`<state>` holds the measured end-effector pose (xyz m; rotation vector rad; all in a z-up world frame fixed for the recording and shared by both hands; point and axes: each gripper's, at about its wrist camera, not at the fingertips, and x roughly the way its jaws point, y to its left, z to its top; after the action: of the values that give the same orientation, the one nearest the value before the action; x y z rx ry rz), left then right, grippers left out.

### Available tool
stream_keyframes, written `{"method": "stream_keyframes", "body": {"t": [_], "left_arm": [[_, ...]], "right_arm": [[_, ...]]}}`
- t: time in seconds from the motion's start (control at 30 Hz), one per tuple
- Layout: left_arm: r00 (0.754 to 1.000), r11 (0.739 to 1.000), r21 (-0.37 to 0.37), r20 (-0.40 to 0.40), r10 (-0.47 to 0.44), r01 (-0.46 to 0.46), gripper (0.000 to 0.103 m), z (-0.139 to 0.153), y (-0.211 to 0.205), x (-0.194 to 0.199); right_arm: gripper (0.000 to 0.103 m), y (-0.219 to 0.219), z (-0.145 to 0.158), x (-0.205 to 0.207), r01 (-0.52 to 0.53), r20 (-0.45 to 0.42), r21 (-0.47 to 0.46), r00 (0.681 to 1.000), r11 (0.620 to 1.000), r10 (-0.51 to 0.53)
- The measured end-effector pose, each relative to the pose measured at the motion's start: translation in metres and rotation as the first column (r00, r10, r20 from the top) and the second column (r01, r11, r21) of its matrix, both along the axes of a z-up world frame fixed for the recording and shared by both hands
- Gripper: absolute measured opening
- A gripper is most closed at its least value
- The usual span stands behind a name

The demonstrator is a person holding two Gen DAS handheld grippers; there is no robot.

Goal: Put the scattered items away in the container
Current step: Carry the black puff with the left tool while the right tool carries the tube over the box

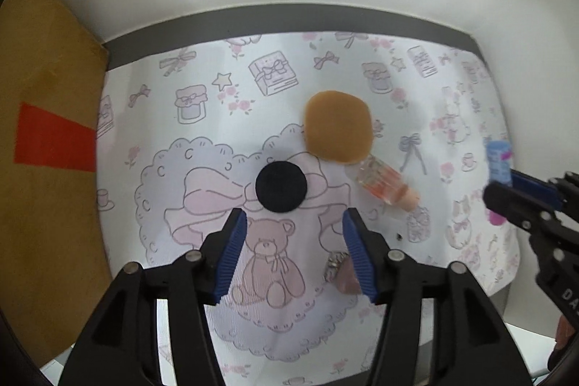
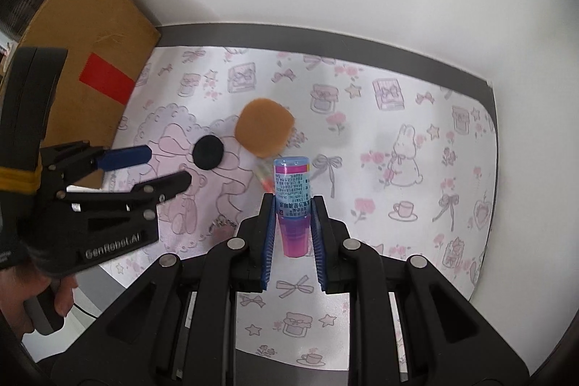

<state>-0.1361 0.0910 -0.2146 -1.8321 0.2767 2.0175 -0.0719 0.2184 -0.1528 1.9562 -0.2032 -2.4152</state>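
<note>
My right gripper (image 2: 292, 201) is shut on a blue-and-pink small bottle (image 2: 292, 190) and holds it above the patterned cloth; the bottle also shows in the left wrist view (image 1: 498, 161). My left gripper (image 1: 294, 217) is open and empty, just short of a black round pad (image 1: 281, 186). A tan round sponge (image 1: 338, 126) lies beyond it, touching a clear bottle with a pink cap (image 1: 387, 183). A small ring-like trinket (image 1: 336, 264) lies by my left gripper's right finger. A cardboard box (image 1: 47, 118) stands at the left.
A white cloth with pink drawings (image 2: 416, 140) covers a table with a grey edge (image 2: 325, 33). A white wall runs behind it. The cardboard box (image 2: 83, 53) carries a red strip.
</note>
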Motion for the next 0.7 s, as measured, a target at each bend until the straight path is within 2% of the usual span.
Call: {"method": "stream_keyframes", "body": {"t": [0.2,0.37,0.47,0.53,0.7], "left_arm": [[0.999,0.998,-0.060,0.036,0.008,-0.006,0.054,-0.032,0.008,-0.016],[0.998,0.996,-0.089,0.058,0.000,0.005,0.054,-0.046,0.011,-0.020],[0.999,0.995,-0.099,0.037,-0.013,0.016,0.049,-0.046,0.015,-0.017],[1.000,0.995,-0.097,0.026,-0.011,0.014,0.038,-0.044,0.016,-0.016],[0.999,0.998,-0.068,0.038,-0.008,0.010,0.034,-0.042,0.013,-0.014]], "right_arm": [[0.020,0.019,-0.025,-0.008,0.018,0.040,-0.030,0.999,0.999,-0.017],[0.020,0.027,-0.047,-0.018,0.014,0.071,-0.052,0.997,0.999,-0.011],[0.020,0.028,-0.055,-0.023,0.009,0.083,-0.062,0.997,0.998,-0.003],[0.020,0.029,-0.060,-0.026,0.014,0.092,-0.074,0.996,0.997,-0.007],[0.020,0.028,-0.067,-0.030,0.013,0.106,-0.083,0.994,0.997,-0.004]]}}
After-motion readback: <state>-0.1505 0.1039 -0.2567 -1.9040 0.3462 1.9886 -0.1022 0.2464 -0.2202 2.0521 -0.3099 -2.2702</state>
